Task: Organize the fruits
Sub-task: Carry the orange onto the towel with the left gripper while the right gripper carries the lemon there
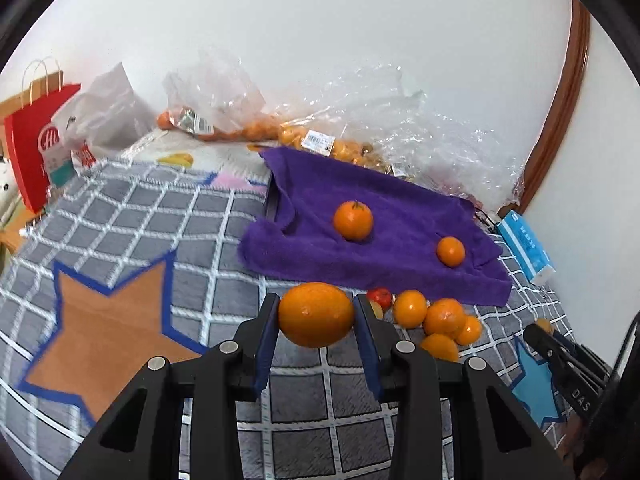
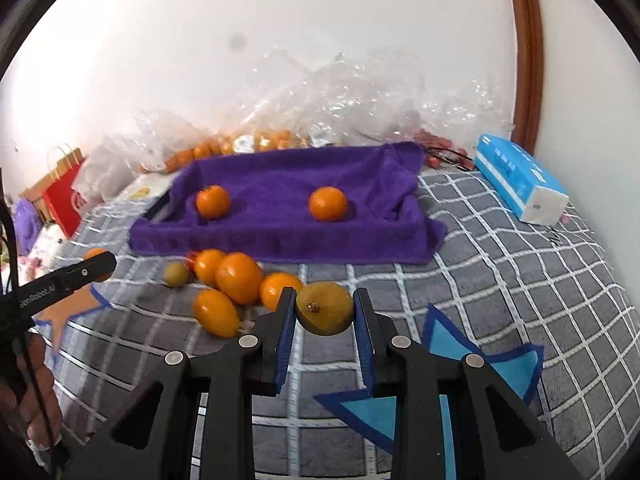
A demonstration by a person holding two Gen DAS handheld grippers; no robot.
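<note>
- The left gripper (image 1: pixel 316 316) has its fingers (image 1: pixel 267 340) pinching a large orange (image 1: pixel 316 314), held clear of the checked grey blanket (image 1: pixel 132 216).
- The right gripper (image 2: pixel 324 312) has its fingers (image 2: pixel 285 328) pinching a smaller brownish-green fruit (image 2: pixel 325 307), also held off the blanket.
- The step in hand looks like carrying both fruits to the purple towel (image 1: pixel 380 208), which is draped over what seems a shallow tray.
- To do it well, keep each grip steady and level, bring the fruit low over a bare patch of towel, and only then part the fingers, since round fruit rolls.
- Set them down apart from the two oranges on the towel (image 2: pixel 213 201) (image 2: pixel 328 203) so nothing gets knocked.
- Keep the two grippers from crossing; each has room on its own side.
- The large orange is glossy, bright and slightly oval; the brownish-green one is dull, with a dark stem scar facing the camera.
- A loose pile of fruit (image 2: pixel 236 280) lies on the blanket just before the towel.
</note>
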